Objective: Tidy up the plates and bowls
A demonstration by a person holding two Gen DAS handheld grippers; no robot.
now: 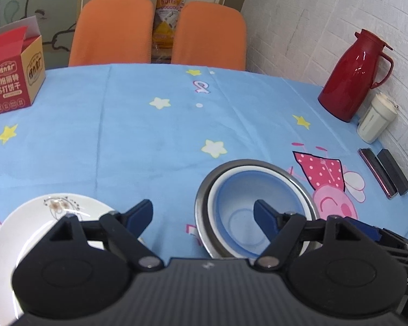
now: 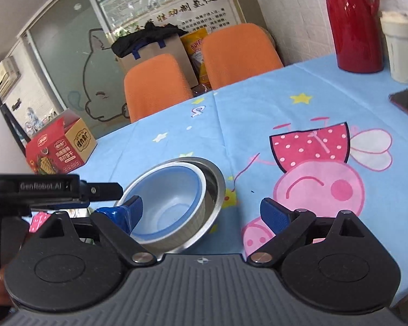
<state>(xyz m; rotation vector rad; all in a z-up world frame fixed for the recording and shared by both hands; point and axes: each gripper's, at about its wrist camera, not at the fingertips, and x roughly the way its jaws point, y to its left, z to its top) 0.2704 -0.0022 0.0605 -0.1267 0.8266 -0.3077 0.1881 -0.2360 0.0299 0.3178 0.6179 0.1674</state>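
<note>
A blue and white bowl (image 1: 244, 203) sits nested inside a steel bowl (image 1: 296, 182) on the blue tablecloth; both show in the right wrist view too, the blue bowl (image 2: 171, 190) inside the steel bowl (image 2: 215, 184). A white plate (image 1: 35, 217) with a small floral print lies at the lower left. My left gripper (image 1: 204, 214) is open and empty, its fingers spread between the plate and the bowls. My right gripper (image 2: 201, 212) is open and empty, close in front of the steel bowl.
A red thermos (image 1: 351, 76) and a cream cup (image 1: 375, 119) stand at the right by the wall. Two dark flat objects (image 1: 383, 171) lie near them. A red biscuit box (image 1: 11, 73) stands far left. Two orange chairs (image 1: 160, 32) stand behind the table.
</note>
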